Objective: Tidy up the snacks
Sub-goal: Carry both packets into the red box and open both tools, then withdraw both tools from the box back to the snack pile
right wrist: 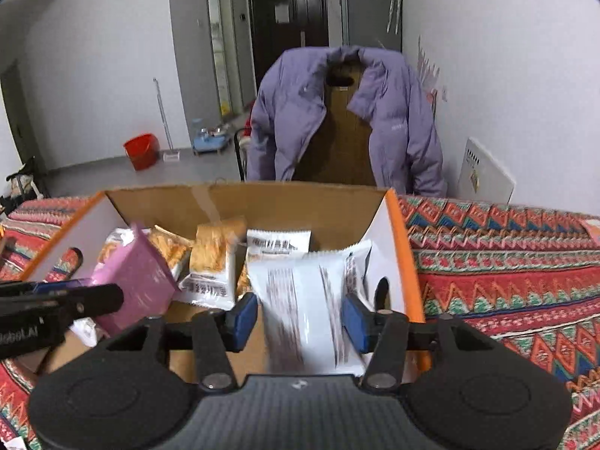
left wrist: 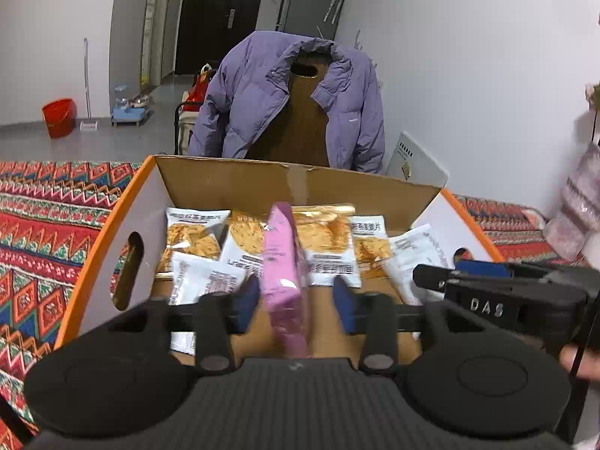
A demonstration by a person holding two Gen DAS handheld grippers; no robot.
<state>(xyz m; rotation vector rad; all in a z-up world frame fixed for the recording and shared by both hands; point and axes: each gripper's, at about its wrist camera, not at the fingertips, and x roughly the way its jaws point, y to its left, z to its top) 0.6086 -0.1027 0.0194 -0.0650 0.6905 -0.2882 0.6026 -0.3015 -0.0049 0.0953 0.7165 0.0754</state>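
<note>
Left gripper [left wrist: 296, 300]: jaws apart, pink packet [left wrist: 283, 270] standing on edge between the blue pads [left wrist: 245, 302]. Clear gap on both sides, so the pads aren't pressing it. Packet is tilted, blurred, with its lower end running down toward the gripper body.

Right gripper [right wrist: 300, 315]: jaws parted too, white snack packet [right wrist: 303, 300] between the pads [right wrist: 243, 315]. Printed back faces me, text smeared by blur. Left pad shows a sliver of gap; right pad sits at the packet's edge, and I can't tell whether it touches. No visible squeeze on the wrapper.

Both grippers are over the cardboard box [left wrist: 232, 180], which has orange rims, white side walls and oval handle cutouts. My right gripper shows at the right edge of the left view, the left one at the left edge of the right view, so they're side by side above the box.

Box contents: white-and-gold cracker packets [left wrist: 243, 240] leaning in a row against the far wall, a few more white packets [left wrist: 202, 281] lying flat nearer me. Bare cardboard floor at the near end.

Box sits on a red patterned cloth [left wrist: 48, 225]. Behind it is a chair with a purple puffer jacket [left wrist: 262, 97] draped over the back. Farther off there's a red bucket [left wrist: 59, 116] on the floor and a dark door [left wrist: 217, 15].
</note>
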